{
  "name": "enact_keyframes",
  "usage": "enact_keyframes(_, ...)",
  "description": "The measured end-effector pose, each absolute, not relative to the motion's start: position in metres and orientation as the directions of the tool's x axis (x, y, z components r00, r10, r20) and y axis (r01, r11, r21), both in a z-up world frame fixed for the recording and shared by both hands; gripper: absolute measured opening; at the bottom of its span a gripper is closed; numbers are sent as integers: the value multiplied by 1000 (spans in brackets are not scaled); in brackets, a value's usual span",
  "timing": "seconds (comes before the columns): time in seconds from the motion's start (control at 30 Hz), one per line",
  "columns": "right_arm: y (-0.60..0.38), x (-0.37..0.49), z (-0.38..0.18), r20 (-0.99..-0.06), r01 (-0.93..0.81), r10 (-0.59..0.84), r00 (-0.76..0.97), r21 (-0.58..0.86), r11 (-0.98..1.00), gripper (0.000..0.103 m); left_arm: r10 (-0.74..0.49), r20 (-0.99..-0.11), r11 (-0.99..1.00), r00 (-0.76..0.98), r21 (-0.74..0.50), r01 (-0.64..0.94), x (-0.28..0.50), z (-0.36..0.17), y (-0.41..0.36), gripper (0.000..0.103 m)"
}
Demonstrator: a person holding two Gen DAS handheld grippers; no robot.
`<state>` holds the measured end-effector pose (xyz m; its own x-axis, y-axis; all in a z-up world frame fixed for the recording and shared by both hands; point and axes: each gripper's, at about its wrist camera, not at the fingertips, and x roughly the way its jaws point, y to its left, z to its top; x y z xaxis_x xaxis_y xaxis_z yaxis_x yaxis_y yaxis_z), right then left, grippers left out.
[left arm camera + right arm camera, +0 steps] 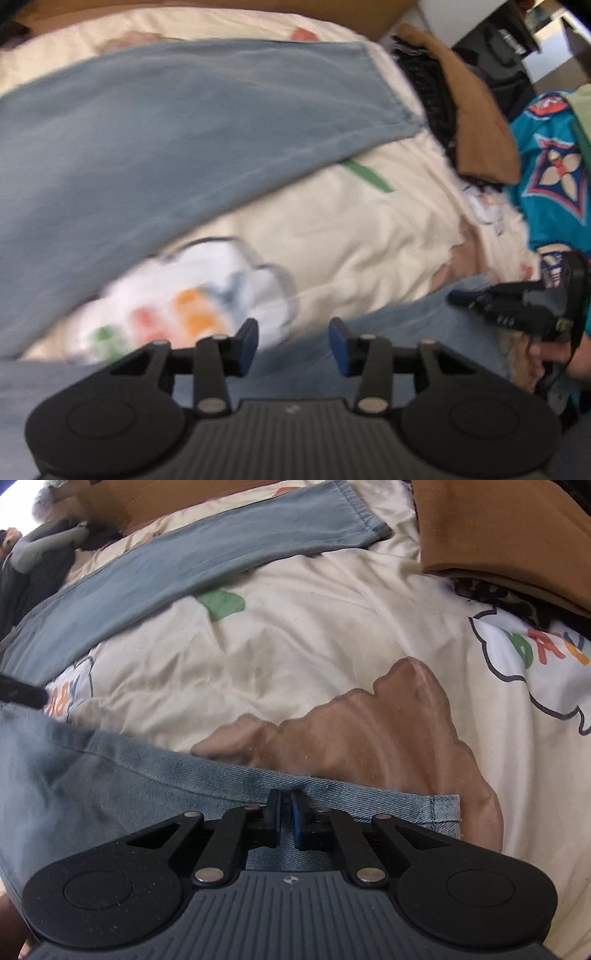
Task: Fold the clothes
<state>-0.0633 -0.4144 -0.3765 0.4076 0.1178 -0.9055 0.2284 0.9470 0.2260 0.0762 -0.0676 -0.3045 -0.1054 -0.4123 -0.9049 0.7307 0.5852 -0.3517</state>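
Light blue jeans lie on the bed. One leg (147,129) stretches across the far side, its hem (365,520) toward the upper right in the right wrist view. The other leg (110,775) lies close below both grippers. My right gripper (285,805) is shut on the hem edge of this near leg, with denim pinched between its blue pads. In the left wrist view it shows at the right (480,299), held by a hand. My left gripper (293,343) hangs open above the near leg, and nothing is between its fingers.
The bed is covered by a cream duvet (332,627) with cartoon prints. A folded brown garment (498,535) lies at the upper right over something dark and knitted (432,92). A teal patterned jersey (554,177) lies at the right edge.
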Motion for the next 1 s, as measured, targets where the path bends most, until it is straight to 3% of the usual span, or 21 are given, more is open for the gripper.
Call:
enact_keyframes(0.17, -419, -63, -374, -909, 270, 142, 392, 262, 927, 12, -310, -951, 686, -9, -230, 691, 99, -279, -7, 60)
enact_keyframes(0.4, -430, -87, -370, -921, 244, 174, 349, 268, 932, 24, -265, -957, 866, 120, -181, 467, 112, -283, 113, 60)
enact_keyframes(0.7, -435, -92, -379, -943, 245, 165, 288, 239, 940, 19, -100, -987, 976, 122, -73, 207, 115, -338, 238, 60)
enact_keyframes(1.0, -432, -79, -376, -973, 275, 121, 195, 173, 946, 20, 40, -997, 989, 62, 48, 141, 126, -346, 296, 58)
